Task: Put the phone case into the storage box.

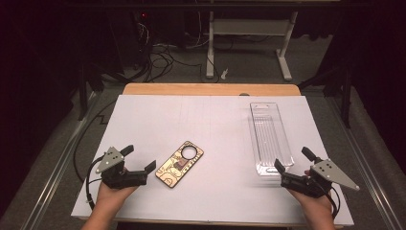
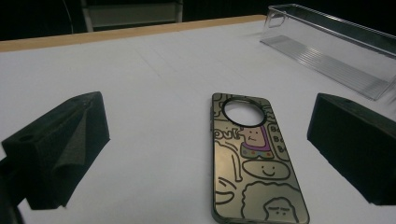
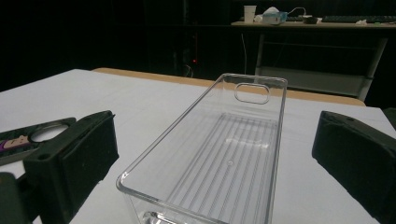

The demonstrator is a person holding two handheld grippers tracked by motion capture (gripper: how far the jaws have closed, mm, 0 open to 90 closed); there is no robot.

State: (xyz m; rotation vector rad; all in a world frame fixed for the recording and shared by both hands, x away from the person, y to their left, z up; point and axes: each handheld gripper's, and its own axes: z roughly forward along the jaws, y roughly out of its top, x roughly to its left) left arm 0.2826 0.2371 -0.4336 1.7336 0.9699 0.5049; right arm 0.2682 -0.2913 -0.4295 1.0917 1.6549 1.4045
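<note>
A phone case (image 1: 179, 164) with cartoon doodles and a round camera hole lies flat on the white table sheet (image 1: 206, 124), left of centre. My left gripper (image 1: 140, 158) stands open just left of it; in the left gripper view the phone case (image 2: 254, 158) lies between and ahead of the spread jaws. A long clear plastic tray (image 1: 269, 137) sits empty at the right, lengthwise away from me. My right gripper (image 1: 294, 160) is open at the tray's near end, its jaws on either side of the clear tray (image 3: 224, 158). The phone case (image 3: 28, 137) peeks past the left jaw.
The white sheet covers a wooden table (image 1: 210, 89) whose far edge shows. Beyond it are cables (image 1: 158, 57) on the floor and a desk frame (image 1: 249, 43). A person's hands (image 1: 110, 196) hold both grippers near the front edge.
</note>
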